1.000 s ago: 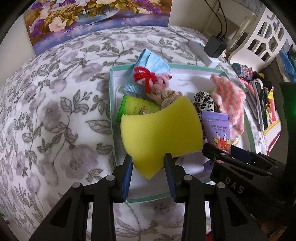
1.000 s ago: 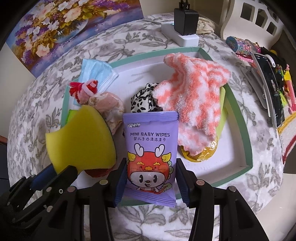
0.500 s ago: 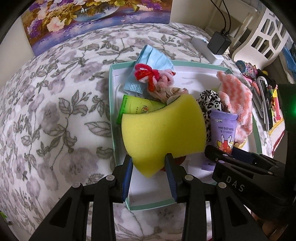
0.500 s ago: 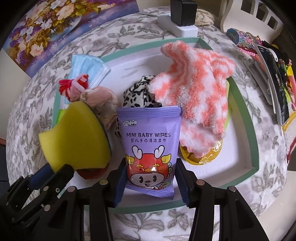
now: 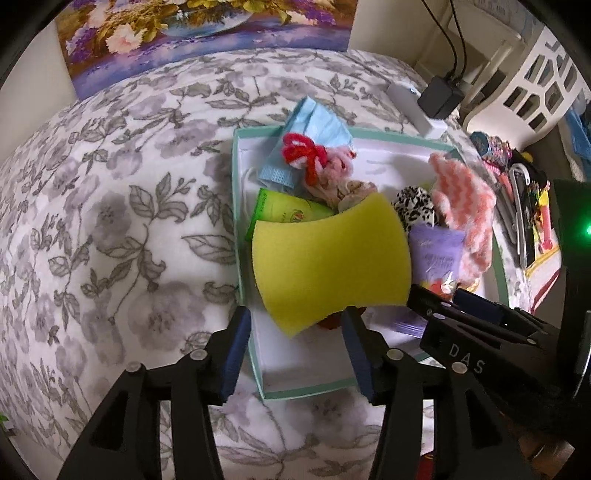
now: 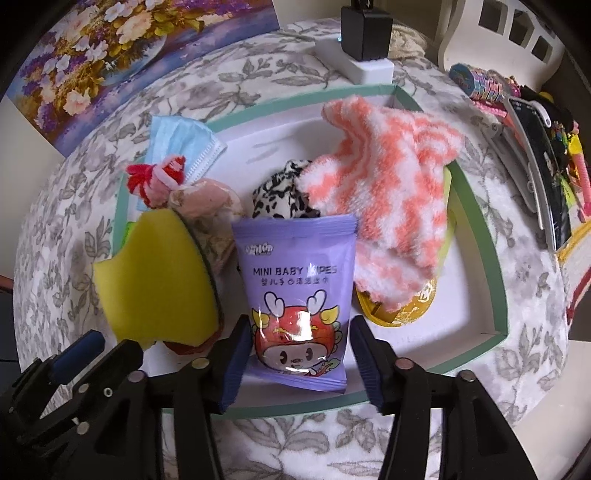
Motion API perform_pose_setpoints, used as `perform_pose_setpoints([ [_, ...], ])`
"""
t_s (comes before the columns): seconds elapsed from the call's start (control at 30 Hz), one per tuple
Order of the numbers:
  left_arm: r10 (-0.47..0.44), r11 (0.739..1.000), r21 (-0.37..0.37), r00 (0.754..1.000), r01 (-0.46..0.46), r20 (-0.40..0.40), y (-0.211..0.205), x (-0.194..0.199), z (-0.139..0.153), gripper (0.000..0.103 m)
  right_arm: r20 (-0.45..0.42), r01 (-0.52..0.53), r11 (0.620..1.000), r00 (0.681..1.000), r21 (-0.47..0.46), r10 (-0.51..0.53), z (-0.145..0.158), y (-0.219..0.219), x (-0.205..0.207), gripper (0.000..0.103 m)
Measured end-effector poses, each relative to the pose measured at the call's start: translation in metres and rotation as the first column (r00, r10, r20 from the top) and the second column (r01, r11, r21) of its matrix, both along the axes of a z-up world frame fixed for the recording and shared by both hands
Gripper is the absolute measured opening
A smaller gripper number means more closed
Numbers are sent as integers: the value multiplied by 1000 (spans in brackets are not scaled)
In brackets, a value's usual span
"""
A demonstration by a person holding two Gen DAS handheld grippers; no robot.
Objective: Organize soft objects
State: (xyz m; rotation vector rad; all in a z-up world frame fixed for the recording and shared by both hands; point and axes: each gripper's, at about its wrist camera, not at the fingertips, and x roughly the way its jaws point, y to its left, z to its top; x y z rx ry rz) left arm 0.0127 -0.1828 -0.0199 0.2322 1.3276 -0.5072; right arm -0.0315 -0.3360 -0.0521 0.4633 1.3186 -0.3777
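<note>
While both jaws stood parted, the sponge (image 5: 328, 266) lay just ahead of the left gripper (image 5: 295, 347), the wipes (image 6: 297, 302) ahead of the right gripper (image 6: 299, 363), both unheld.

A bench (image 5: 110, 221) draped in a grey floral cloth (image 6: 258, 77) fills the view. Beyond the tool, a flower painting (image 5: 207, 29) leans on a cream wall (image 5: 37, 55). Far right stands a white lattice chair (image 5: 532, 81).

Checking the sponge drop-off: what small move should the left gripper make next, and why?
Probably draw the left gripper straight back. Its jaws stand open and clear of the yellow sponge, which lies over the tray contents, so nothing more seems needed there.
</note>
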Motion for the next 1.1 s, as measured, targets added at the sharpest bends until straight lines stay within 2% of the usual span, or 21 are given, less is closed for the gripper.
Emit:
perform_pose_setpoints([
  [0.27,81,997,0,996,-81,25,20,6,13,57,22,-2,1000,1000,-30,3,14,1,-3,66],
  [0.37,136,991,1,990,-136,44,32,12,18,62,29,4,999,1000,-40,-3,21,0,-7,66],
  [0.57,221,975,15,973,-222,70,52,22,20,64,81,4,998,997,-55,1,38,6,-9,66],
  [0.67,240,969,37,968,-244,76,57,23,19,77,94,-17,998,995,-60,22,43,12,-9,66],
  [0.73,251,965,57,965,-256,82,60,24,17,77,93,-31,997,995,-64,37,43,17,-7,71],
  [0.77,257,963,66,962,-263,90,61,24,17,78,92,-38,997,995,-67,44,42,19,-6,78],
  [0.8,260,961,73,961,-267,95,62,24,17,80,92,-46,996,994,-74,53,42,21,-5,80],
  [0.87,269,956,92,957,-279,107,65,25,15,89,91,-60,995,994,-80,67,42,23,-3,80],
  [0.93,283,950,103,953,-294,110,69,26,13,91,88,-78,993,992,-86,86,41,27,-1,82],
  [1.0,298,946,103,948,-309,109,73,26,12,91,85,-90,992,992,-90,97,41,30,0,95],
  [1.07,312,941,104,944,-323,111,76,28,11,92,85,-104,990,990,-99,112,40,34,1,103],
  [1.1,317,939,105,942,-328,112,77,28,11,96,87,-110,989,989,-102,119,40,35,1,103],
])
